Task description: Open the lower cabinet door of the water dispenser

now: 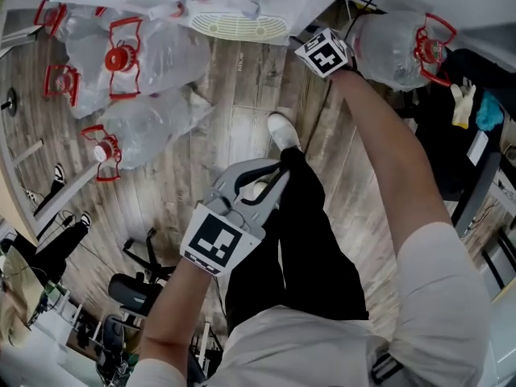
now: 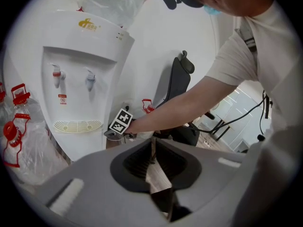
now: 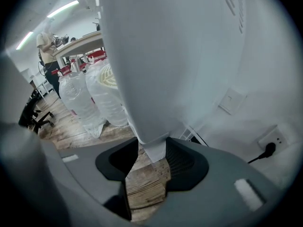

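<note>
- Right gripper (image 2: 113, 134): it was at the lower right side of the water dispenser (image 2: 90, 56). Its jaws were closed on the bottom corner of the white door (image 3: 154, 151), the panel below the drip tray (image 2: 77, 125).
- Left gripper (image 1: 278, 176): it was held over the wooden floor (image 1: 242, 111), well apart from the dispenser. Its jaws were together with nothing between them.
- Risk 1: only a thin strip of door edge sat between the jaws, so a quick or slanted pull would probably have let it slip free.
- Risk 2: a hard pull against a stiff catch might have dragged or rocked the whole dispenser, which carried a bottle on top (image 2: 118, 1), and no other hand steadied it.
- Risk 3: the bottles (image 1: 121, 59) crowded near the dispenser's front could have blocked the swinging door.
- Count, head view: four red-handled bottles at the left and one (image 1: 395, 47) at the right.
- Count, dispenser: one drip tray and two taps, one red (image 2: 57, 74) and one blue (image 2: 90, 80).
- Count, other: two grippers, one shoe (image 1: 284, 130) and one wall plug (image 3: 270, 149).
</note>
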### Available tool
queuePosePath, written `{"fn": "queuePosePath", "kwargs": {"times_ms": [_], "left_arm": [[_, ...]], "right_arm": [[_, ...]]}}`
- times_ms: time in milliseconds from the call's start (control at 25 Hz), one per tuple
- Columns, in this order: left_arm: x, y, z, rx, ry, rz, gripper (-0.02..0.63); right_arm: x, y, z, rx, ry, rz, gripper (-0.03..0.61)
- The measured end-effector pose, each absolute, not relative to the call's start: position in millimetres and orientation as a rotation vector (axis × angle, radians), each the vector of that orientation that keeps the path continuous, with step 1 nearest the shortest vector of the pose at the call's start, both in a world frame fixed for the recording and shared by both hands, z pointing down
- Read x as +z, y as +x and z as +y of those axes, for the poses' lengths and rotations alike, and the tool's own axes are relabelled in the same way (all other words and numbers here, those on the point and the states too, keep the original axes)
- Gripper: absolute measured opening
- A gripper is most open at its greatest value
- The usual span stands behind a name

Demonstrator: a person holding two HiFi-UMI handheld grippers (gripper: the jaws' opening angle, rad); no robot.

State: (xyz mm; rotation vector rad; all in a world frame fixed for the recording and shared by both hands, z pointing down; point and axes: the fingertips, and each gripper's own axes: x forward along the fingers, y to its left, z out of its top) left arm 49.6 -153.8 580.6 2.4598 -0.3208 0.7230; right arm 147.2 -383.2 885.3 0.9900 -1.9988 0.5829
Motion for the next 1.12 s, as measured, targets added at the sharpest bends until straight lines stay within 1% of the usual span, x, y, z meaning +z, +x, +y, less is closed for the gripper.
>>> {"fn": "queuePosePath", "kwargs": {"times_ms": [1120], "left_arm": [[551, -41, -115, 0.591, 2.458, -0.550, 0.059]], "right_arm": [[882, 90, -297, 0.613, 0.888, -1.879, 0.161]]}}
